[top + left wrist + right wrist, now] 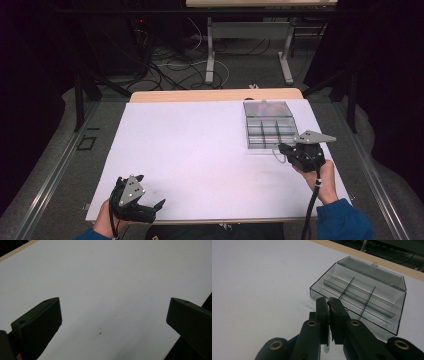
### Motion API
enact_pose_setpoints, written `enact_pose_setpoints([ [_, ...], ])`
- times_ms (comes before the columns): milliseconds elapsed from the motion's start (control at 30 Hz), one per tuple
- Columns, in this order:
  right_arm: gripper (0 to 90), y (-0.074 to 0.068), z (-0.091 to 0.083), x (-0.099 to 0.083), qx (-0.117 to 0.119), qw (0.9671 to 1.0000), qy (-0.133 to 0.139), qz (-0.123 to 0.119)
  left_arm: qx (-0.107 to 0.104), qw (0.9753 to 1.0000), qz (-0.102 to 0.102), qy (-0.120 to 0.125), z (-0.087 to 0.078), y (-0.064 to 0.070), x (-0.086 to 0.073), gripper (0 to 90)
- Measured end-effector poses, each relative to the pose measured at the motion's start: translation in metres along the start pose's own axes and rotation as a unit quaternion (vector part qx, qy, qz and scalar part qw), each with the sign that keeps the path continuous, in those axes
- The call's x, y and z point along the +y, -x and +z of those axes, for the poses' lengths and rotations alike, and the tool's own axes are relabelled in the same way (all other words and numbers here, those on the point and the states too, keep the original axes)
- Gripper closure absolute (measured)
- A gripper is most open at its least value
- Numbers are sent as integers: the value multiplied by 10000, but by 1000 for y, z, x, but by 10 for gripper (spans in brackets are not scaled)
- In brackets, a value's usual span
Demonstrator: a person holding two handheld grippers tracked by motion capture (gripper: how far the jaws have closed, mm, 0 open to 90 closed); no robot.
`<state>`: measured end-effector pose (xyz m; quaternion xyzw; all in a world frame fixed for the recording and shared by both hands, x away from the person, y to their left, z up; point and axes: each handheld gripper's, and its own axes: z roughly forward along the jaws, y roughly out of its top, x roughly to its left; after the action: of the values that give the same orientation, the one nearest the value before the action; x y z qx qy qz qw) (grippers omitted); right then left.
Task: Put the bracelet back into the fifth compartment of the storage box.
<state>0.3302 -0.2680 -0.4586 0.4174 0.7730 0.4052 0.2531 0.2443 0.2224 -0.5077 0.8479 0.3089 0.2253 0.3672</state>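
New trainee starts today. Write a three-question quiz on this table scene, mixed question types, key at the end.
1. True or false: the lid of the clear compartment box is open.
2. Which gripper has its jaws spread wide: (a) the left gripper or (b) the right gripper?
3. Fill in: the box sits on the white table nearest the person's ____ hand.

Key: 1 true; 2 a; 3 right.

Black two-jaw grippers (138,196) — grey three-cornered plates, brass-ringed screw holes, black cable — blue sleeves (345,219).
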Motion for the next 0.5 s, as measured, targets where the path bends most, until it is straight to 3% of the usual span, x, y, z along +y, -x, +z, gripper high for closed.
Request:
enact_pose_setpoints([
  [500,866,9,6,11,-73,9999,60,81,11,10000,49,-29,0,0,0,1],
])
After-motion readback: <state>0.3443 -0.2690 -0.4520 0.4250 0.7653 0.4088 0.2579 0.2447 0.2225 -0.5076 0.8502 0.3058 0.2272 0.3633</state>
